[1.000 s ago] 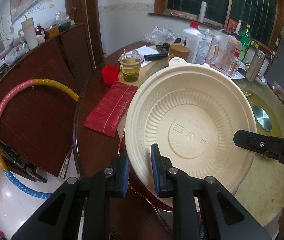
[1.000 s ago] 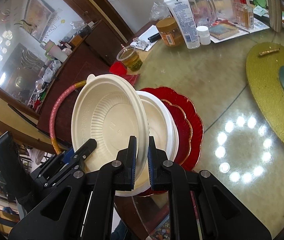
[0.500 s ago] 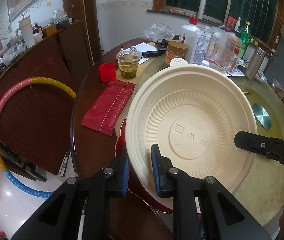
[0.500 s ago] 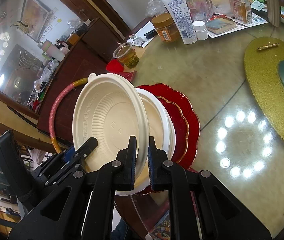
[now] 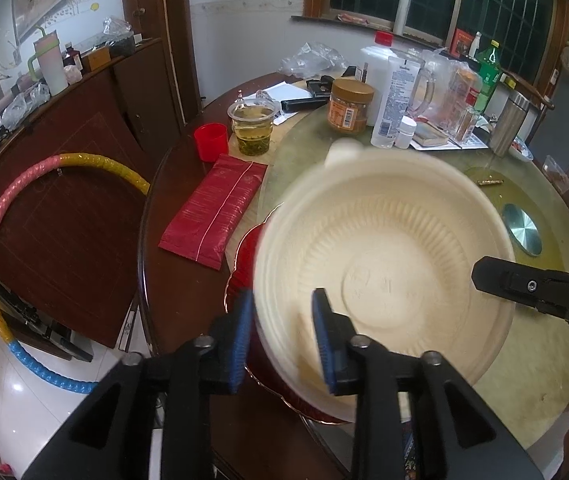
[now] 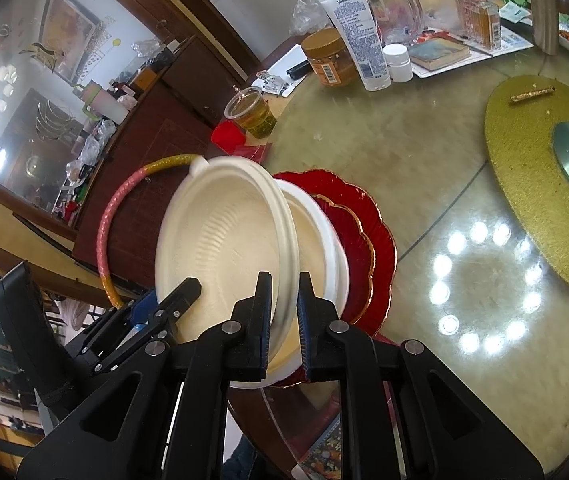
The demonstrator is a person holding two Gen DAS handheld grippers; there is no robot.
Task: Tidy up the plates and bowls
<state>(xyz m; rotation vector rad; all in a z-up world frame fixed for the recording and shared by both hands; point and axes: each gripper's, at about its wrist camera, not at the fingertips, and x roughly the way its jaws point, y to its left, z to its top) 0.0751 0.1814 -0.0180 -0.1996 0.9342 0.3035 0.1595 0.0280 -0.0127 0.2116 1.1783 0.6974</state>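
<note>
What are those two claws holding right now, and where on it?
The right gripper pinches the cream bowl by its near rim. The left gripper has just been opening; the rim sits between its jaws, unclamped.

Indoor light is fairly bright and even. A ring of lamp glare (image 6: 488,288) shines off the glossy table (image 6: 424,152). The cream bowl (image 5: 384,264) is smeared, probably by motion blur. Both views bend strongly and darken to black at the corners.
</note>
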